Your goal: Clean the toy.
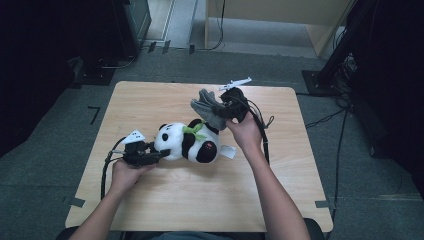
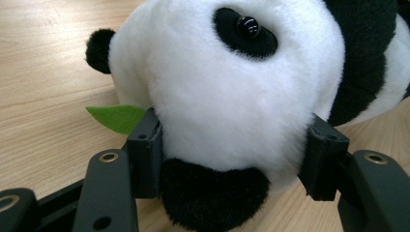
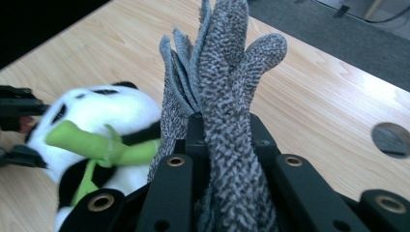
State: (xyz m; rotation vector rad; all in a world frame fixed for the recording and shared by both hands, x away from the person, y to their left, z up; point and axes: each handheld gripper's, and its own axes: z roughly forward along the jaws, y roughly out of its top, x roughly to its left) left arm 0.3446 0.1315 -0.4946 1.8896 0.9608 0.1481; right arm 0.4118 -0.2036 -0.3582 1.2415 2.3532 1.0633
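Note:
A black-and-white panda plush (image 1: pixel 187 142) with a green bamboo piece (image 3: pixel 92 142) lies on its side in the middle of the wooden table (image 1: pixel 165 200). My left gripper (image 1: pixel 152 156) is shut on the panda's head (image 2: pixel 227 96), its pads (image 2: pixel 145 150) pressing into the white fur from both sides. A green felt leaf (image 2: pixel 118 117) pokes out beside the left pad. My right gripper (image 1: pixel 229 107), held above the panda's far side, is shut on a grey knitted glove (image 3: pixel 227 96) whose fingers stick up past the jaws. The glove (image 1: pixel 209 110) hangs toward the panda.
The panda (image 3: pixel 96 111) and my left gripper (image 3: pixel 14 111) lie beyond the glove in the right gripper view. A round hole (image 3: pixel 391 139) sits in the tabletop. Cables and dark stands (image 1: pixel 345 50) ring the table on the grey floor. A white tag (image 1: pixel 229 151) trails from the plush.

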